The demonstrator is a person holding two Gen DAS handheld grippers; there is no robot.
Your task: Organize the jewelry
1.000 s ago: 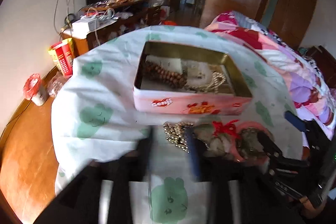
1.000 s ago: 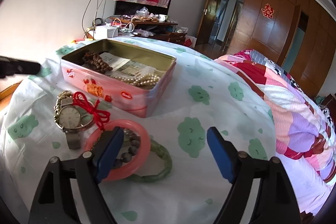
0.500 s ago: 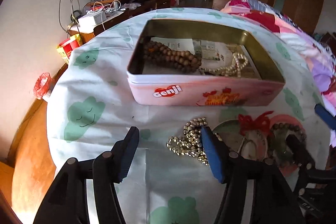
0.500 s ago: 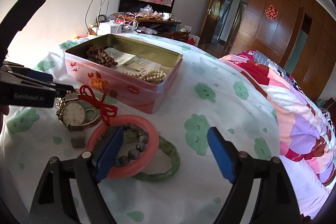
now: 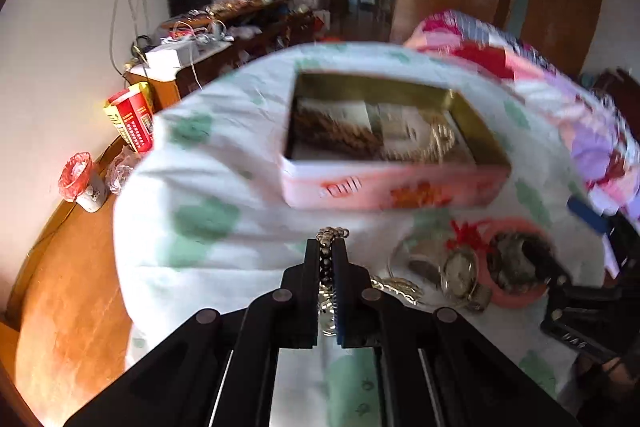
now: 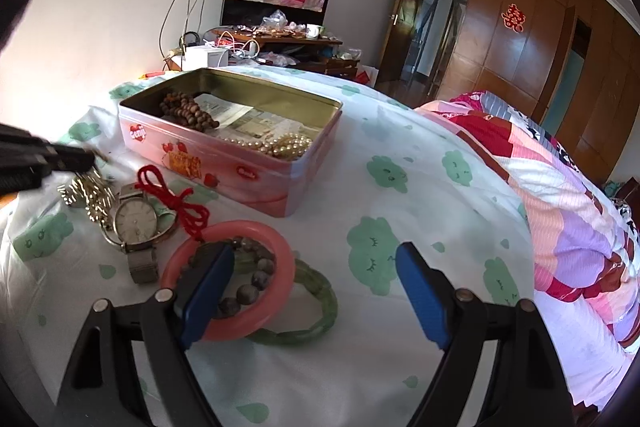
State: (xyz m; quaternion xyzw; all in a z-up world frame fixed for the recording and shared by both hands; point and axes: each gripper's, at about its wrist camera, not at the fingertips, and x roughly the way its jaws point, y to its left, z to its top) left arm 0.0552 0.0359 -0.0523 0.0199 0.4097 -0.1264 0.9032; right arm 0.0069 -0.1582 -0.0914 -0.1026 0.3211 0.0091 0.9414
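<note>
Centrally, the left gripper (image 5: 329, 255) is shown with its jaws drawn almost together on a gold bead chain (image 5: 326, 267), of which a short loop stands out past the fingertips while the remainder trails down onto the sheet (image 5: 224, 187). Whether the chain is wholly lifted cannot be told, since part of it is seen lying beside the watch (image 6: 135, 219) in the right wrist view. The right gripper (image 6: 316, 291) is held with its jaws wide apart and nothing between them, hovering above a pink bangle (image 6: 228, 281) that rings a dark bead bracelet (image 6: 250, 283), with a green bangle (image 6: 308, 307) touching it. A red cord (image 6: 176, 199) is draped from the watch to the pink bangle.

Beyond these, the pink tin (image 6: 240, 167) is seen open on the sheet, wooden beads (image 6: 188, 113) and a pearl strand (image 6: 276, 145) already laid inside on papers. The step in hand is judged to be the carrying of the chain to the tin. The next move is judged to call for the trailing end to be raised clear of the near wall, the chain brought over the open interior, and the jaws released there. Several pieces remain outside, so the task is judged partly done.
</note>
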